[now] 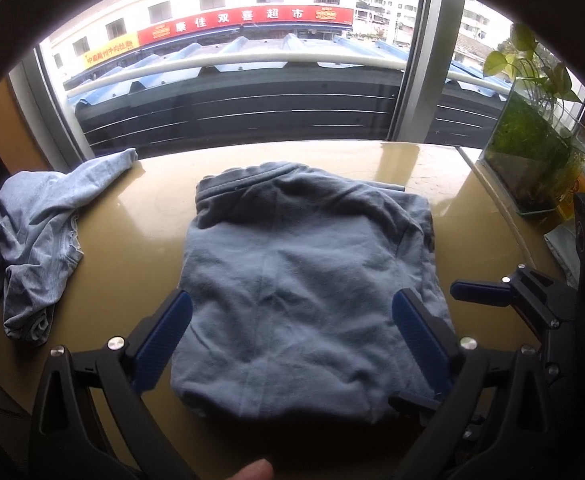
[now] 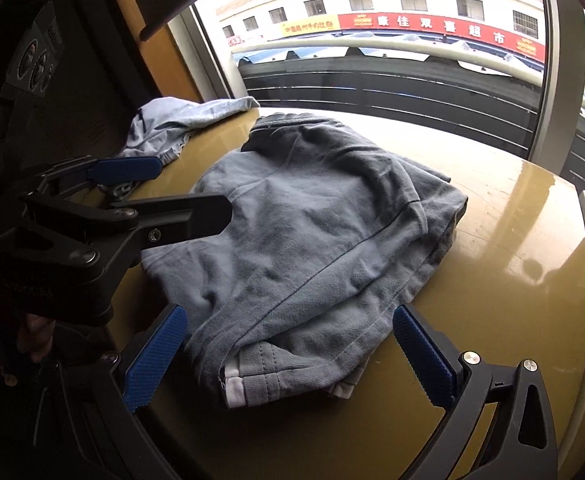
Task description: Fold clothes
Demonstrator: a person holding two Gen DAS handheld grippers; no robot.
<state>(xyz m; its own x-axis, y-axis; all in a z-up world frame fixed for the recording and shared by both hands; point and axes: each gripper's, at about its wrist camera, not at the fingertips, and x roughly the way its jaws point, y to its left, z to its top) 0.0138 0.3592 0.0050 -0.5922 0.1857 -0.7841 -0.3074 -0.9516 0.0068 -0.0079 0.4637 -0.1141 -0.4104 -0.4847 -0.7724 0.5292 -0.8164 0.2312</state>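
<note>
Green plant tank [image 1: 532, 152] (left view only)

left gripper [image 1: 292, 316] – jaws wide apart | right gripper [image 2: 290, 332] – jaws wide apart

Soft matt cloth garment [image 1: 304, 288], glossy table [image 1: 132, 240] — perhaps lacquered wood

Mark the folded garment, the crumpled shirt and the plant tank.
folded garment [image 1: 308, 280], left wrist view, middle of its top layer
crumpled shirt [image 1: 36, 232], left wrist view, its bunched body
plant tank [image 1: 532, 152], left wrist view, glass front wall
</note>
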